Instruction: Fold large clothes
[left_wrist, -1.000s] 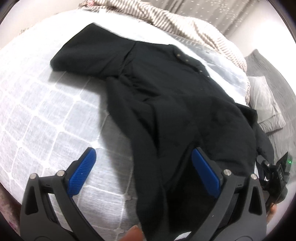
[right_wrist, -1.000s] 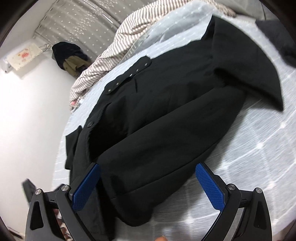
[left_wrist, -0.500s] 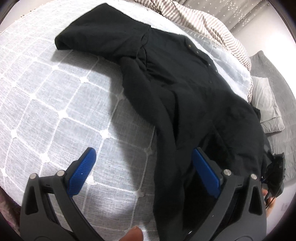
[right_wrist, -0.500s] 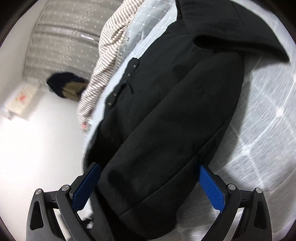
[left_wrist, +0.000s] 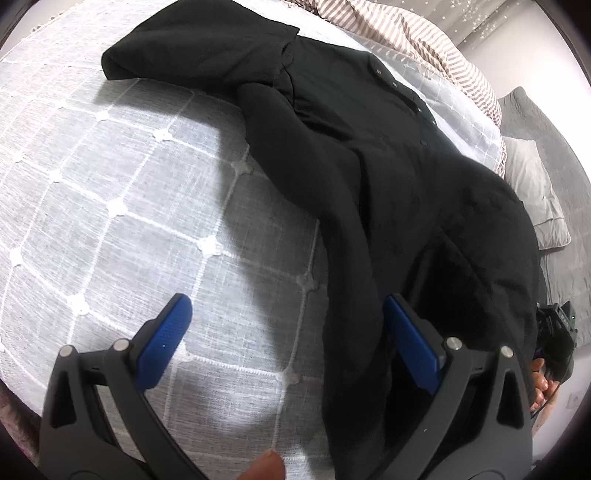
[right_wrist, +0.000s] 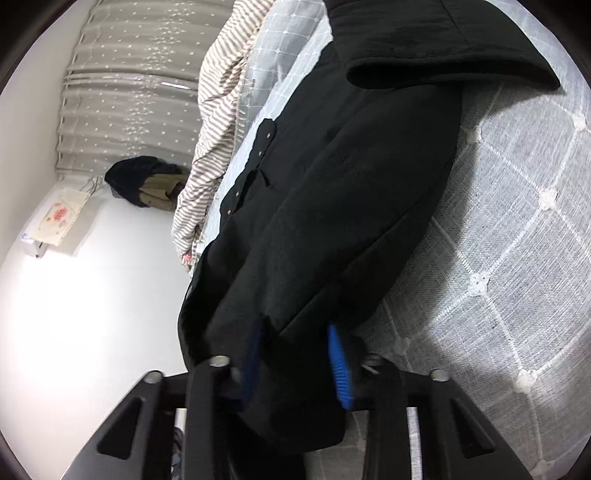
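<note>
Right gripper (right_wrist: 295, 363) jaws just closed, pinching black coat (right_wrist: 332, 221) hem; left gripper (left_wrist: 288, 339) jaws wide.

A black coat (left_wrist: 388, 177) is lying spread across the bed (left_wrist: 110, 206), which is wearing a grey cover with a white grid. The left gripper (left_wrist: 284, 336) is hovering with its blue pads wide apart, the coat's near edge lying between them, untouched. A striped blanket (left_wrist: 424, 48) is bunching beyond the coat, beside a grey pillow (left_wrist: 535, 199).
</note>
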